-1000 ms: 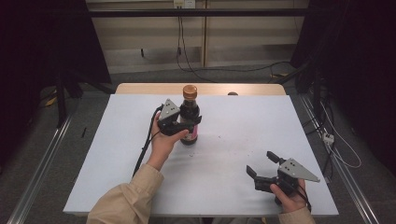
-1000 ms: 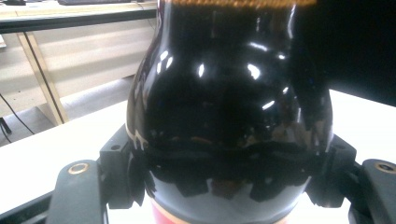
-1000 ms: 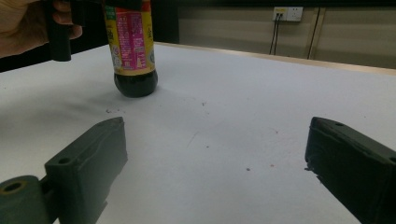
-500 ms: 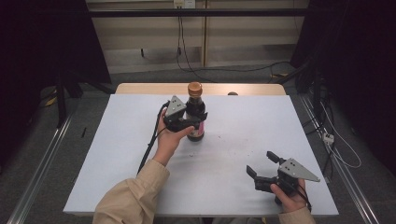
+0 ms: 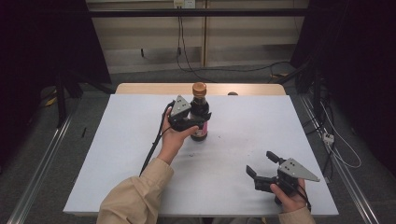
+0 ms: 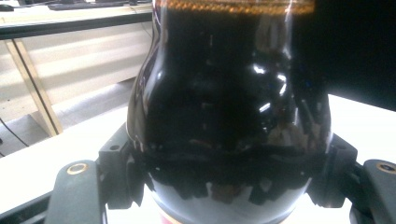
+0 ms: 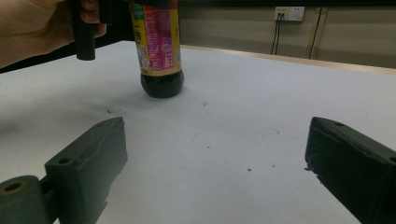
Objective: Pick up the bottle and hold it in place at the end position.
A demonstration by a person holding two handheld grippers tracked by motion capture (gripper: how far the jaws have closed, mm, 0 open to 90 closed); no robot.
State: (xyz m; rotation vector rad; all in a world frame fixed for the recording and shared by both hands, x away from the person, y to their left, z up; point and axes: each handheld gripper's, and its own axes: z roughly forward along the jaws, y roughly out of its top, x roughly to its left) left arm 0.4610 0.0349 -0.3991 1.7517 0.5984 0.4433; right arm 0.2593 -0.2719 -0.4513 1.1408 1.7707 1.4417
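Two grippers are at work over a white table (image 5: 140, 154), and one of them has hold of something. From the high view, the left gripper (image 5: 198, 122) is clamped across the shoulder of a dark bottle (image 5: 200, 114) with a brown cap, which stands upright near the far middle of the table. The right gripper (image 5: 262, 165) sits low at the near right corner, well apart from the bottle, its jaws spread with nothing between them.

In the left gripper view, the bottle (image 6: 229, 107) bulges between the two black jaws, which press on either flank of its glossy dark body; the grip looks settled.

In the right gripper view, the bottle (image 7: 159, 51) shows its yellow and pink label, and its base appears to rest on the table, though a slight lift cannot be ruled out. That gripper's own jaws stand wide over bare tabletop.

So the grasp seems done. What is left, by my reading, is carrying the bottle to wherever it belongs, or bringing the idle right gripper in to help, perhaps at the cap.
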